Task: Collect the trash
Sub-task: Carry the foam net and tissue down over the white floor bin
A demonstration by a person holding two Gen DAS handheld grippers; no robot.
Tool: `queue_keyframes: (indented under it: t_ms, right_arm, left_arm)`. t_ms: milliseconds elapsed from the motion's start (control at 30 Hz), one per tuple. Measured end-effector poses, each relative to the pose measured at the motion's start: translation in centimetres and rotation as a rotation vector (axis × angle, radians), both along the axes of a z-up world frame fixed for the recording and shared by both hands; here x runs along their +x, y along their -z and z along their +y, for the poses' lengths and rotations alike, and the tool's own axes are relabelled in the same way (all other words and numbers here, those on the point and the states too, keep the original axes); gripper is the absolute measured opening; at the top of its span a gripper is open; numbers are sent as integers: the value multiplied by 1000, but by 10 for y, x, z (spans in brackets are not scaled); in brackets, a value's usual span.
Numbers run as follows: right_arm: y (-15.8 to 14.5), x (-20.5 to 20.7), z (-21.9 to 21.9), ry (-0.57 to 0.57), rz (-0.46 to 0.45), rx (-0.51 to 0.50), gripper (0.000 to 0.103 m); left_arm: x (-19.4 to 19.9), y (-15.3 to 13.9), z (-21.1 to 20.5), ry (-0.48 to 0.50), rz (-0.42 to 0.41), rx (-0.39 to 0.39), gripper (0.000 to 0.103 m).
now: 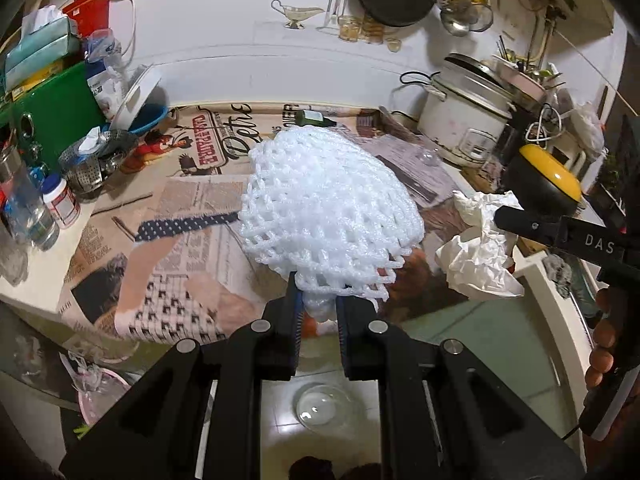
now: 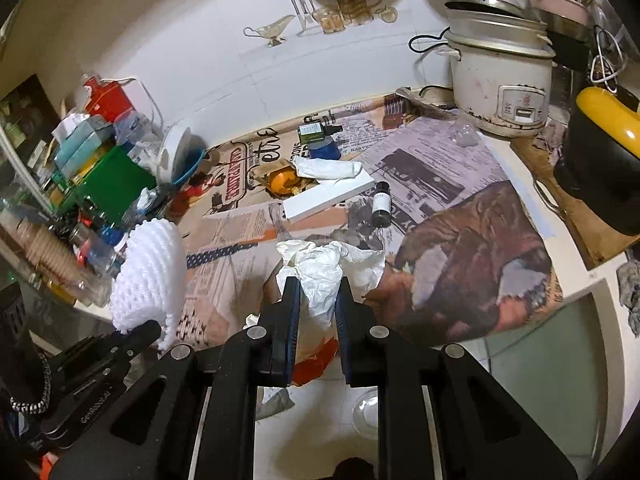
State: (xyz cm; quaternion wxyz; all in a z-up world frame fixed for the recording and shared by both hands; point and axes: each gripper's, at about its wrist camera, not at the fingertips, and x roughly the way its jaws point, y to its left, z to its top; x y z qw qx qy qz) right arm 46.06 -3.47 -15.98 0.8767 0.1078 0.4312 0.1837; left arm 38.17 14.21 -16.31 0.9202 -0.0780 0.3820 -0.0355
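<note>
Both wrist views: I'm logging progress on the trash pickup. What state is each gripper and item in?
left gripper: shut on foam net
foam net: held, lifted
right gripper: shut on crumpled paper
crumpled paper: held
rice cooker: lid ajar
small dark bottle: lying on table

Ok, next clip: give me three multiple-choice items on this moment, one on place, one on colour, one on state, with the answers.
1. Where is the rice cooker?
A. back right, by the wall
B. on the floor
C. front left corner

2. What colour is the foam net?
A. green
B. white
C. red

3. What does the right gripper hold?
A. nothing
B. a dark bottle
C. crumpled paper

Answers: 1 A, it stands against the wall; 2 B, white mesh in the left gripper; 3 C, fingers pinch the paper.
</note>
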Motion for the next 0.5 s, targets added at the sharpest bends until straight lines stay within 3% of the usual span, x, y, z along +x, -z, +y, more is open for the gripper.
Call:
queue_keyframes:
  t_ms: [233, 500]
  right_arm:
    - [6, -34, -25, -30, 11, 28, 16]
    - [34, -74, -69, -78, 86, 18, 16]
  left_arm:
    - [-37, 8, -34, -17, 40, -9, 15]
    - [-81, 42, -89, -51, 143, -39, 15]
